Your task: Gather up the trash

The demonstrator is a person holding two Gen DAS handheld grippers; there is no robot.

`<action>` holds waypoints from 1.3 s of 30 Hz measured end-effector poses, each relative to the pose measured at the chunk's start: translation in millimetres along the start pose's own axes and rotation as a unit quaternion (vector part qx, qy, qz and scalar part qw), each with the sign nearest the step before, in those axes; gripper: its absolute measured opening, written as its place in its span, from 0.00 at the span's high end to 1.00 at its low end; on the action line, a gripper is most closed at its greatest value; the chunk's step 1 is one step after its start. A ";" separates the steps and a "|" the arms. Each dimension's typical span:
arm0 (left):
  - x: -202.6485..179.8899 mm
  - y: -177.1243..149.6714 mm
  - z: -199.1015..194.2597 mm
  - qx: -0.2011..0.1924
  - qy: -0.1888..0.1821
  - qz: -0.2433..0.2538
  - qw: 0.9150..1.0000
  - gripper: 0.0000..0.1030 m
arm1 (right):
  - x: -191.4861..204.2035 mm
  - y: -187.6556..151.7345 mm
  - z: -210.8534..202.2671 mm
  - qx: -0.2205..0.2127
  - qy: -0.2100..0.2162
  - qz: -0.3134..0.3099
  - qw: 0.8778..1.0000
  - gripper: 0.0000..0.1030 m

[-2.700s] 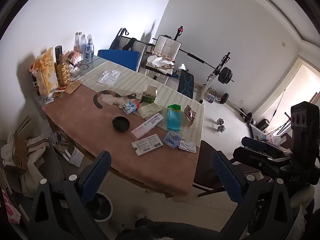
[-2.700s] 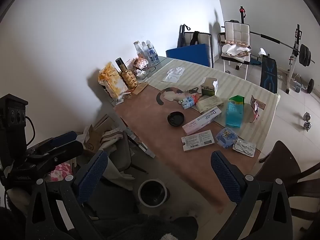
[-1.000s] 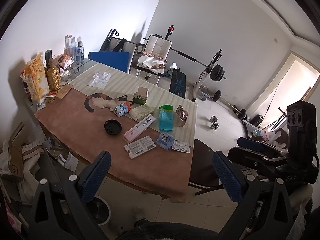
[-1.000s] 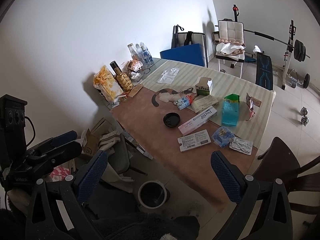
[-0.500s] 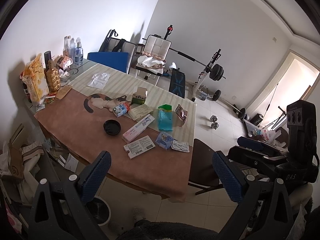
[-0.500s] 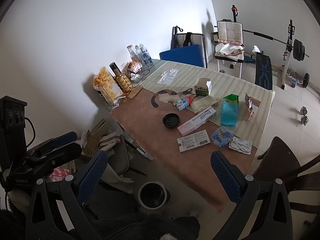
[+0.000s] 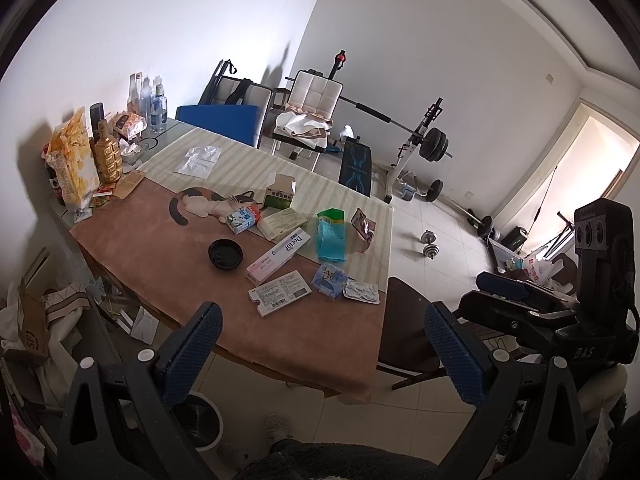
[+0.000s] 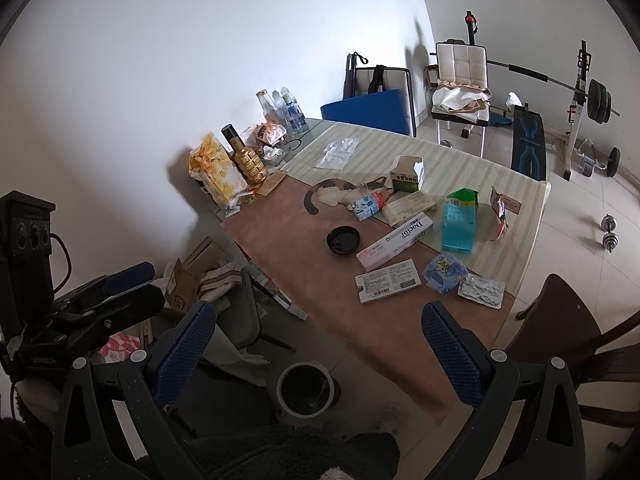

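Note:
Trash lies on the table point(image 7: 168, 264): a black lid point(image 7: 225, 253), a pink Doctor box point(image 7: 278, 255), a flat white box point(image 7: 279, 293), a blue wrapper point(image 7: 329, 279), a blister pack point(image 7: 361, 292), a teal bag point(image 7: 331, 234) and a small milk carton point(image 7: 242, 219). The same items show in the right wrist view, such as the black lid point(image 8: 343, 239) and Doctor box point(image 8: 395, 241). A bin point(image 8: 306, 388) stands on the floor below the table's near edge. My left gripper point(image 7: 320, 350) and right gripper point(image 8: 312, 350) are both open, empty, held well back from the table.
A chip bag point(image 7: 74, 160), a gold bottle point(image 7: 107, 156) and clear bottles point(image 7: 154, 102) stand at the table's far left. A dark chair point(image 7: 412, 328) stands by the right side. Cardboard and clutter point(image 8: 192, 280) lie on the floor at left. A weight bench point(image 7: 356, 164) stands behind.
Both grippers have drawn slightly back and up from the table, so it looks a little smaller. Nothing on the table has moved.

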State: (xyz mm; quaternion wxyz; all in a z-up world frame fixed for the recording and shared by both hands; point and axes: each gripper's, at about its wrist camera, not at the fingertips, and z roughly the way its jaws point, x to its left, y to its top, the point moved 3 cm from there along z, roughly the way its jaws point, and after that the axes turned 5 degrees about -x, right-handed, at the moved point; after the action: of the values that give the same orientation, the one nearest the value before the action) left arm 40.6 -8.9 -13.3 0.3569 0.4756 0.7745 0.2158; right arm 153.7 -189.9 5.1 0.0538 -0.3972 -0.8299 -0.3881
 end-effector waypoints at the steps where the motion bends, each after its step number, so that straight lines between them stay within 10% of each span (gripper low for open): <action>1: 0.0 -0.1 0.0 0.000 0.000 0.000 1.000 0.00 | 0.3 -0.9 0.4 0.000 0.001 0.001 1.000 0.00; 18: -3.5 -4.1 -6.5 -0.001 -0.006 0.004 1.000 0.00 | -0.7 1.4 -2.0 -0.002 -0.003 0.002 1.000 0.00; 22: 8.3 -5.2 10.0 -0.002 0.066 0.027 0.997 0.00 | -6.2 8.5 -3.1 -0.006 -0.025 0.023 0.999 0.00; 28: 35.7 0.1 82.9 0.033 0.163 0.090 0.982 0.00 | -42.9 9.0 22.9 -0.004 -0.094 0.084 0.992 0.00; 39: 63.3 11.0 308.9 0.191 0.203 0.200 0.939 0.00 | -209.1 22.5 190.1 0.112 -0.210 0.165 0.957 0.00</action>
State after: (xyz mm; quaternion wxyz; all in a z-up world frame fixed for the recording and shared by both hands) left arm 262.6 50.9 -229.3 0.0440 0.6260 0.7461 0.2224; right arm 352.9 -179.8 -196.3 -0.0147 -0.5925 -0.7835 -0.1866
